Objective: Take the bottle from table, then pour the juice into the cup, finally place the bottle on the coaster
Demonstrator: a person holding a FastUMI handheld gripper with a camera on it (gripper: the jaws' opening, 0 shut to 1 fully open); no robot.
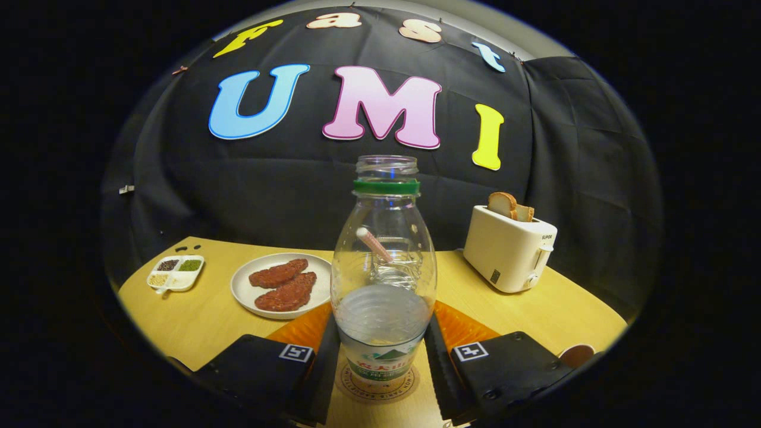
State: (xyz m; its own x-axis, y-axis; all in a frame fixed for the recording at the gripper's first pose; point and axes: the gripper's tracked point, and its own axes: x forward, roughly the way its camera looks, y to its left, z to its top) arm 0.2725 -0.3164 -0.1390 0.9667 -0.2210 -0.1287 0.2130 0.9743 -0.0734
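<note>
At lower centre the gripper [382,356] clamps the bottle [383,261] low, upright over the coaster [377,389]; likely light, smooth, squeezable plastic.

The bottle [383,267] stands upright between the 2 fingers of the gripper [383,356], which press its lower sides, so the gap there is fully taken. It rests on a round coaster [380,383] on the table [202,315]. At 12 o'clock, beyond the bottle, the way is blocked by the bottle itself. At 10 o'clock a plate [247,291] with 2 meat patties [284,284] sits near; farther out at 9 to 10 o'clock lies a small divided dish [176,272]. Bare wood lies between them. At 2 o'clock a toaster [509,249] holding bread [510,205] rises tall, with open tabletop before it. At 4 o'clock a cup [575,355] stands just beside the right finger.
</note>
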